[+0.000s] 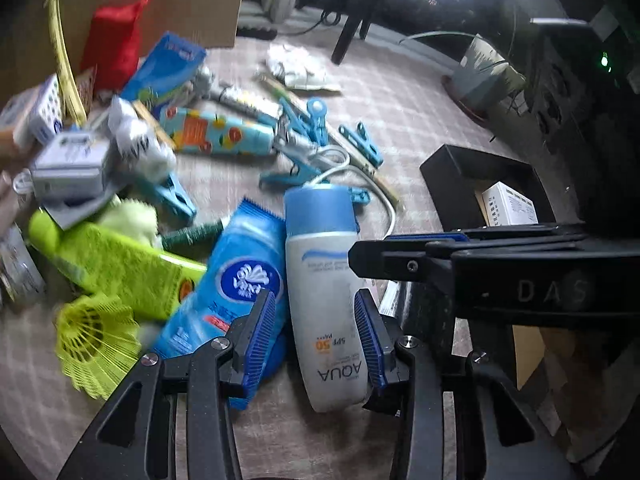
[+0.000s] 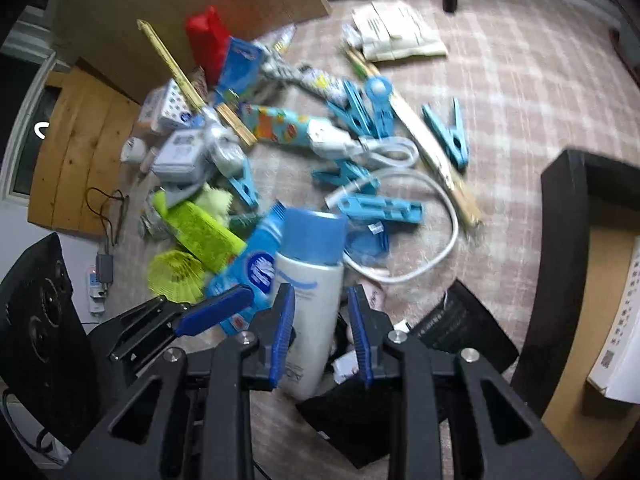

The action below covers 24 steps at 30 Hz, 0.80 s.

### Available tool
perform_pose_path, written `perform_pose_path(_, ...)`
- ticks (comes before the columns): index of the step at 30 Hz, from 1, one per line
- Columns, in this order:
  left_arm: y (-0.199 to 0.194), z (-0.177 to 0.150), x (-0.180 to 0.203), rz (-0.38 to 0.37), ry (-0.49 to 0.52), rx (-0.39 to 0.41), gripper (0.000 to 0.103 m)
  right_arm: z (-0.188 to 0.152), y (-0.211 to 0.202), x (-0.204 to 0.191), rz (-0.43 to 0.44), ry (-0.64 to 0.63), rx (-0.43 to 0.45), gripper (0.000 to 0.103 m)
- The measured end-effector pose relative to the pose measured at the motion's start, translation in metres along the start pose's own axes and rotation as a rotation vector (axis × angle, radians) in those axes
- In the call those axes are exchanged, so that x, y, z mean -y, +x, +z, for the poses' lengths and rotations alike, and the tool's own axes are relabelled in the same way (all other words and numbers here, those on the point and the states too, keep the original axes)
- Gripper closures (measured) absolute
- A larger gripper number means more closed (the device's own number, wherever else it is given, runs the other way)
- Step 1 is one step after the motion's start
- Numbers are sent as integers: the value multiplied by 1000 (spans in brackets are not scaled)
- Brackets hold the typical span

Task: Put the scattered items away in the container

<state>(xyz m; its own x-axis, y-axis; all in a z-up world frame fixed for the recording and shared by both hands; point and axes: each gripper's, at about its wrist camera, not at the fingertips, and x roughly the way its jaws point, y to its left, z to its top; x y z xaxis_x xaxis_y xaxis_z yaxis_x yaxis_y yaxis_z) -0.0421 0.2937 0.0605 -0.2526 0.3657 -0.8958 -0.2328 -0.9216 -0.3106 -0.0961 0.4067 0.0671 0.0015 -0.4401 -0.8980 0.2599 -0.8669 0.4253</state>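
Note:
A white sunscreen bottle (image 1: 326,300) with a blue cap lies on the checked cloth amid scattered items. My left gripper (image 1: 316,334) is open, its blue pads on either side of the bottle's lower body with small gaps. My right gripper (image 2: 322,330) is open too, straddling the same bottle (image 2: 310,308) from above. In the left wrist view the right gripper's fingers (image 1: 404,256) reach in from the right over the bottle. The black container (image 1: 486,188) stands at the right with a white box (image 1: 508,204) inside; it also shows in the right wrist view (image 2: 568,216).
A blue tissue pack (image 1: 236,280), green cloth (image 1: 120,268), yellow mesh ball (image 1: 94,338), blue clothes pegs (image 2: 448,132), white cable (image 2: 420,240), wooden sticks (image 2: 432,148) and small boxes (image 1: 68,168) litter the cloth. A cardboard sheet (image 2: 180,12) stands behind. A black notebook (image 2: 464,328) lies near the container.

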Motion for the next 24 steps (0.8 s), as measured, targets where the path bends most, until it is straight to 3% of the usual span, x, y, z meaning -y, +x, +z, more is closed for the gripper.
perform_pose_path(5,11,-4,7,-24,4,-18,64,-7,14,2,38,4,-25,68)
perform_pose_path(13,15,-6,9,-29,-15,-16,59,-12,17,-12,-18,-32,2,64)
perform_pose_path(24,-30,7,38,-10,46,79,60,-17,-38,-26,-19,-71,110,64)
